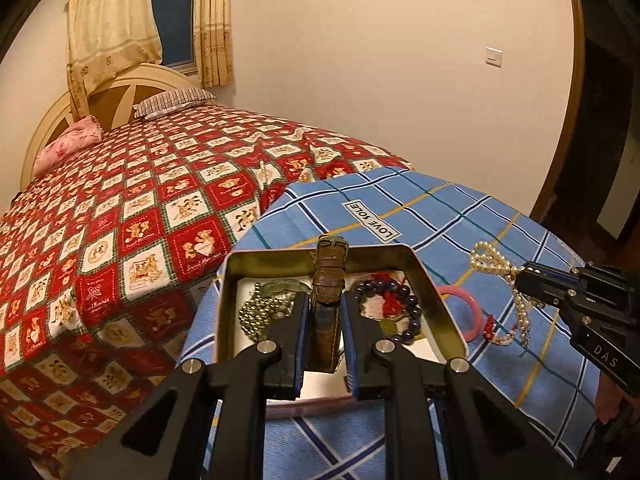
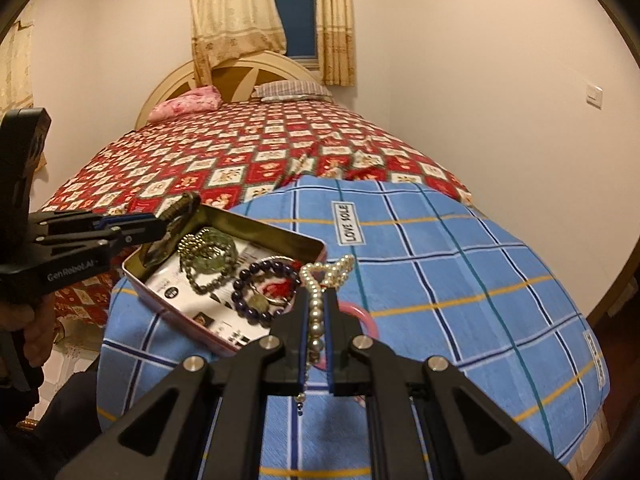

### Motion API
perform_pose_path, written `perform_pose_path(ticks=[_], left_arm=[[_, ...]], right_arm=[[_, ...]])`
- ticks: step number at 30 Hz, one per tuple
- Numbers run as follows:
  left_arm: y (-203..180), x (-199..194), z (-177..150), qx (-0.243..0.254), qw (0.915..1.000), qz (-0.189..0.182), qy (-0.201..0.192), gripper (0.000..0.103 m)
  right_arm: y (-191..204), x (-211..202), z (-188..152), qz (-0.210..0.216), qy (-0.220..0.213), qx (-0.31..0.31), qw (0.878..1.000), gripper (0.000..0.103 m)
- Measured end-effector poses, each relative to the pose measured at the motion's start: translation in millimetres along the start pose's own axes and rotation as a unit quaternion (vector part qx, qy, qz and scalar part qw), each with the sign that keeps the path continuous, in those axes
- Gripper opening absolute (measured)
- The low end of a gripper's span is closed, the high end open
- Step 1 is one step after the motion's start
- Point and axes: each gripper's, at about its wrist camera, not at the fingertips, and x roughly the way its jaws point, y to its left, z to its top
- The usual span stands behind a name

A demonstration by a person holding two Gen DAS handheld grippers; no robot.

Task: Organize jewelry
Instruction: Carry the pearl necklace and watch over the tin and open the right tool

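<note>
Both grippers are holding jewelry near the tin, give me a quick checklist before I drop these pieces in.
1. Left gripper shut on brown watch strap: ok.
2. Strap over the open tin: ok.
3. Right gripper shut on pearl necklace: ok.
4. Pearls over the tin: not ok, they hang beside its right wall.
5. Free room in the tin beside the purple bead bracelet: cannot tell.
6. Pink bangle in the tin: not ok, on the blue cloth.

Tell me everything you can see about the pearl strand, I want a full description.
The pearl strand is a string of small, round, cream-white glossy beads. The right claw is shut on it, pads pressing its middle. Its upper end forms loops above the fingertips; the lower end, ending in small dark beads, hangs below. It is lifted over the blue checked cloth, beside the open tin.
</note>
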Motion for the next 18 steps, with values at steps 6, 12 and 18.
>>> perform_pose_path(ticks=[6, 12, 18], left_arm=[[14, 4, 4, -0.006, 0.9999, 0.010, 0.000, 0.016], [25, 11, 8, -0.005, 0.9998, 0.018, 0.003, 0.016], [30, 17, 11, -0.003, 0.9998, 0.020, 0.006, 0.016]], right_arm=[[11, 10, 10, 0.007, 0.000, -0.015, 1.000, 0.009], [19, 20, 17, 0.013, 0.000, -0.026, 1.000, 0.009], [24, 27, 25, 0.017, -0.001, -0.032, 0.999, 0.009]])
